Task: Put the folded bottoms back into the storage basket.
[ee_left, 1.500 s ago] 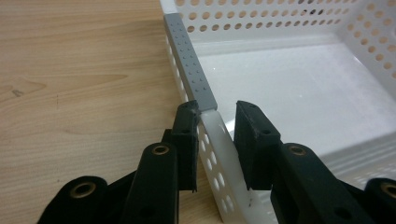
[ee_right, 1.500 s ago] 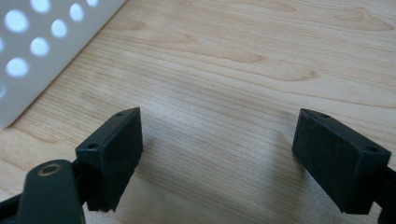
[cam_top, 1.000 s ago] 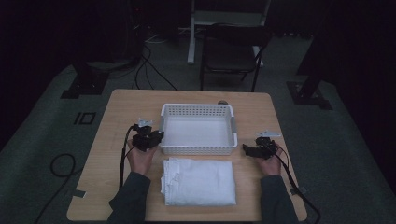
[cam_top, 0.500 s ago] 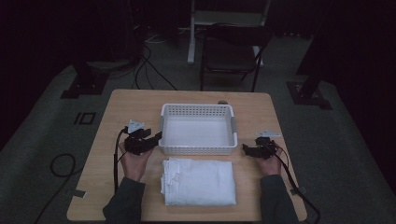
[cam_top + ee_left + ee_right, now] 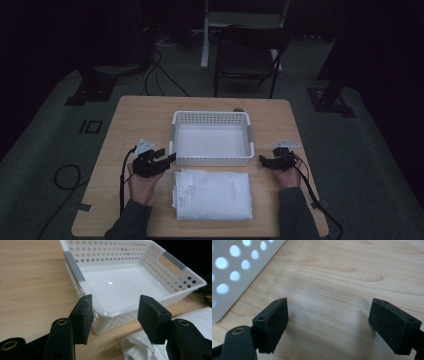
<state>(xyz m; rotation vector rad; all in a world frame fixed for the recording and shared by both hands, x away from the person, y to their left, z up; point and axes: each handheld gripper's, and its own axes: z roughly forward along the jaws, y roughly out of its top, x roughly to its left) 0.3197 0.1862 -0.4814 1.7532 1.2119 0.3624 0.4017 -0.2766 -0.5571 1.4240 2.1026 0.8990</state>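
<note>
A white perforated basket [image 5: 210,117] stands empty mid-table. Just in front of it lies a folded white cloth [image 5: 212,195]. My left gripper [image 5: 167,155] is beside the basket's near left corner, open; its jaws have just been opening and hold nothing. In the left gripper view, that gripper [image 5: 115,317] frames the basket's corner [image 5: 110,315], and a cloth edge [image 5: 140,345] lies below to the right. My right gripper [image 5: 263,160] rests off the basket's near right corner, open. In the right gripper view, bare wood shows between the wide jaws of this gripper [image 5: 329,320], beside the basket wall [image 5: 227,277].
The wooden table [image 5: 140,115] has bare strips to the left and right of the basket. A black cable [image 5: 121,185] trails from the left gripper toward the near edge. Beyond the table, a dark chair [image 5: 247,60] stands on the floor.
My left hand has drawn away from the basket's left side, leftward and a little toward the person, and its jaws have opened. The right hand has stayed put.
</note>
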